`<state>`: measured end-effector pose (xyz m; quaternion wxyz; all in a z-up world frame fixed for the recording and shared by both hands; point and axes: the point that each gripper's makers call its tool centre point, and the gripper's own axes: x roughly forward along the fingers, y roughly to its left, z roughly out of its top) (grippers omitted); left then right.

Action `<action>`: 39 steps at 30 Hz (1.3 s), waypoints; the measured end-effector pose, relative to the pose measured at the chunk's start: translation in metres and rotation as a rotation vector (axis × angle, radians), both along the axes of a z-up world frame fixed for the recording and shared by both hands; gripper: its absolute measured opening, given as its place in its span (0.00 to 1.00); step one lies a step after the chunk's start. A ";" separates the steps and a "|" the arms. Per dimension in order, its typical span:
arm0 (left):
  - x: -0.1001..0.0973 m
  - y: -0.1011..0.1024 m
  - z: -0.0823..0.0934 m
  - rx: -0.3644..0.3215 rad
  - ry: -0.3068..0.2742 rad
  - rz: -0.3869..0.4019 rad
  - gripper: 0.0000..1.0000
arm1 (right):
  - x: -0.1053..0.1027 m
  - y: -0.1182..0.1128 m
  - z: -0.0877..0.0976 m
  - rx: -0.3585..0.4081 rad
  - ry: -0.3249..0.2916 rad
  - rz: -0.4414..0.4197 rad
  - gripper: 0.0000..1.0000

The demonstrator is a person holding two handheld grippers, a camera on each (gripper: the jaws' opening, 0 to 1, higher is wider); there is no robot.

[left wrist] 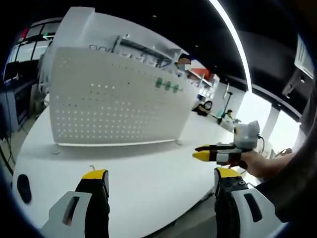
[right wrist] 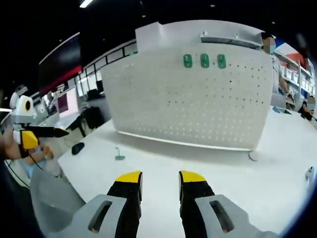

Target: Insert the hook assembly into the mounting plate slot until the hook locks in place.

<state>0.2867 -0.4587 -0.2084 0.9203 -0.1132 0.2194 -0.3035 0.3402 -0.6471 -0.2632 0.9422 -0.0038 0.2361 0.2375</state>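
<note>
Lying left of right tool (right wrist: 159, 179): hook (right wrist: 119, 154).

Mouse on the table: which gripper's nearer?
Left. The mouse lies close beside the left gripper, off its left jaw; from the right gripper it sits well ahead and to the left.

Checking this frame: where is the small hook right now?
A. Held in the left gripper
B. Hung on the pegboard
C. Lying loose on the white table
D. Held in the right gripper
C: the hook lies alone on the white table in front of the pegboard, away from both grippers.
</note>
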 end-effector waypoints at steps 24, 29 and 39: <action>-0.003 0.013 -0.011 0.011 0.033 0.013 0.89 | -0.054 0.037 -0.032 -0.013 0.113 0.149 0.28; -0.006 0.015 -0.017 0.018 0.049 0.013 0.89 | -0.054 0.039 -0.032 -0.015 0.117 0.163 0.28; -0.007 0.012 -0.015 0.036 0.014 -0.013 0.92 | -0.044 0.052 -0.036 -0.002 0.136 0.212 0.28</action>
